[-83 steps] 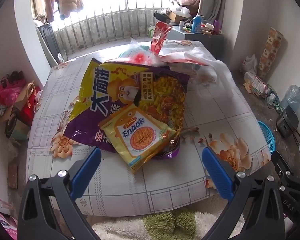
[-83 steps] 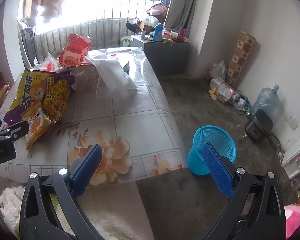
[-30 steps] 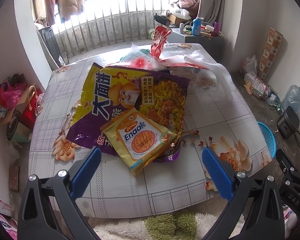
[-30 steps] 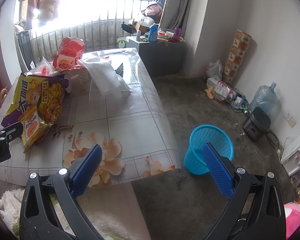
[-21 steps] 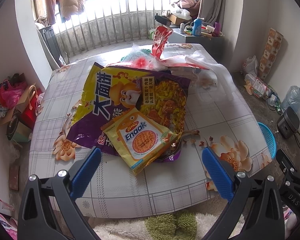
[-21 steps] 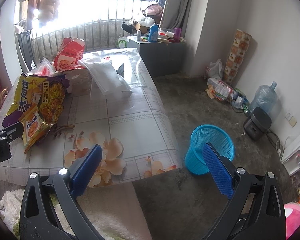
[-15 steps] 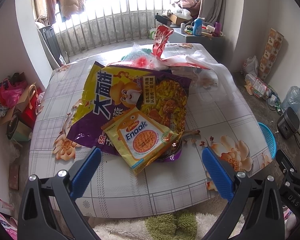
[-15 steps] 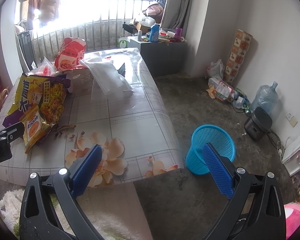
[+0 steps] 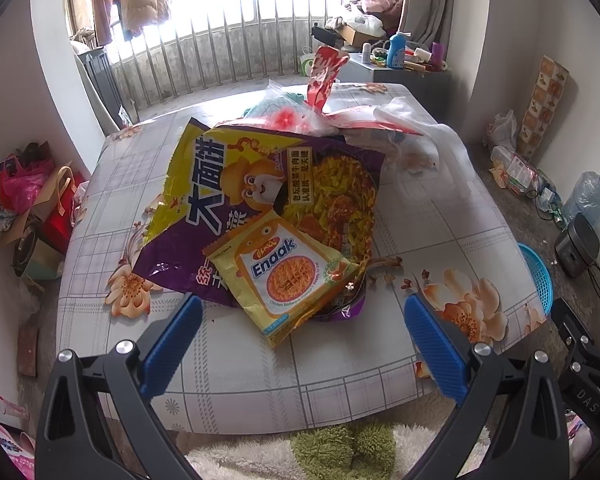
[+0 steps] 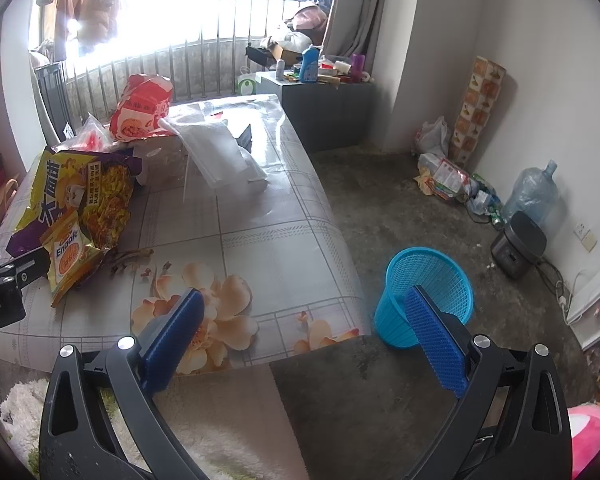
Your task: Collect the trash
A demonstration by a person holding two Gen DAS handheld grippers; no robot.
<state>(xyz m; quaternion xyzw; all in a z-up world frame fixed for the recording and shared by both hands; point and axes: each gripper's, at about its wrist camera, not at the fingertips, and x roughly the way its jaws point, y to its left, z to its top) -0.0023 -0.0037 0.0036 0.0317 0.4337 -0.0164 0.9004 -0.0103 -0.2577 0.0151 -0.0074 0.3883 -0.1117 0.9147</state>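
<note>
Both left tongs (image 9: 300, 320) and right tongs (image 10: 300, 320) were wide open, empty. The Enaak packet (image 9: 284, 276), at 12 o'clock, looked light, crinkly, slippery; best pinched by its near edge.

The left gripper (image 9: 302, 338) is spread wide and holds nothing; its blue fingers (image 9: 172, 344) point toward 12 o'clock. The right gripper (image 10: 302, 338) is also spread wide and holds nothing. In the right wrist view, the left gripper shows at 9 o'clock.
</note>
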